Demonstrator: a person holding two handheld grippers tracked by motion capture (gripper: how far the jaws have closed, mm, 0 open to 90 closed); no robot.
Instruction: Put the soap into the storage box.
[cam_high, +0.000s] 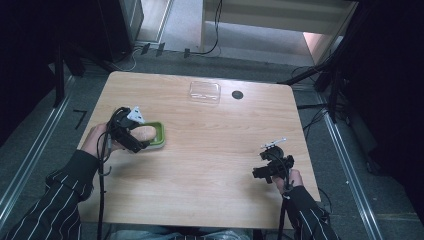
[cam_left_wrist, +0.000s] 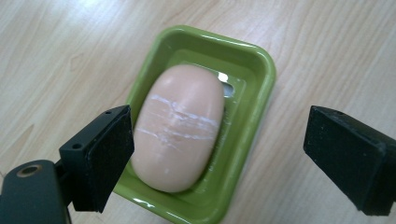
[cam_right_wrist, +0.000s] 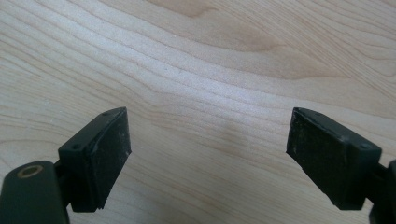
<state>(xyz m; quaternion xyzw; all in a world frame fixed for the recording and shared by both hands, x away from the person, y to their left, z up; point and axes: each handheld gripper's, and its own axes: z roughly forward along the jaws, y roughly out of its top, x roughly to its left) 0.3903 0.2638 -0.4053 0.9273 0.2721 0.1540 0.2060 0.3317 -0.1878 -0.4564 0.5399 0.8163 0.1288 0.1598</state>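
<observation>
Your left gripper (cam_left_wrist: 219, 154) hovers with its jaws spread wide above a pale peach bar of soap (cam_left_wrist: 180, 126) lying in a green soap dish (cam_left_wrist: 252, 70) near the table's (cam_high: 210, 170) left edge; nothing is gripped yet, so by my reading the pickup has barely begun and closing, lifting and placing all remain. Your right gripper (cam_right_wrist: 208, 154), near the right edge, is also wide open over bare wood, while a clear plastic lid or tray (cam_high: 204, 92) at the far edge is too faint to identify.
</observation>
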